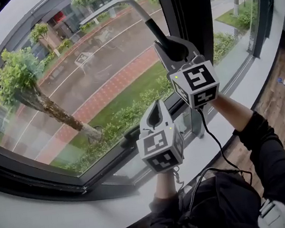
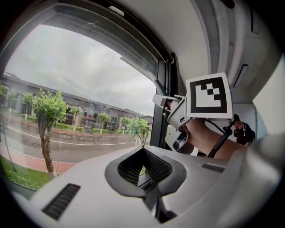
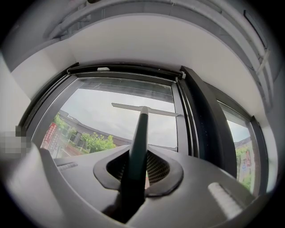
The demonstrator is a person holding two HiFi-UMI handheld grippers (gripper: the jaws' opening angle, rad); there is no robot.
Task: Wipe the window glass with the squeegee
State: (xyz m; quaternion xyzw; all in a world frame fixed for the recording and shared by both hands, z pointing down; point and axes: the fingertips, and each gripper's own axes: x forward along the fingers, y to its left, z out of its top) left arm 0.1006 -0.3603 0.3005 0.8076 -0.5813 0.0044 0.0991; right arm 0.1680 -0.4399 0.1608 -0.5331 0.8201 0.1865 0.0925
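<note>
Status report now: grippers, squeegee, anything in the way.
Right gripper shut on squeegee handle. Left gripper shut, empty, low by the sill. Blade high on the window glass. Nothing in the way.

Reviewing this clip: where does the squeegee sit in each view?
Head view: squeegee top centre, handle running down into the right gripper.
Left gripper view: handle stub just above the right gripper.
Right gripper view: dead centre, gripped in the tongs.
Shared landmark: dark window post.
</note>
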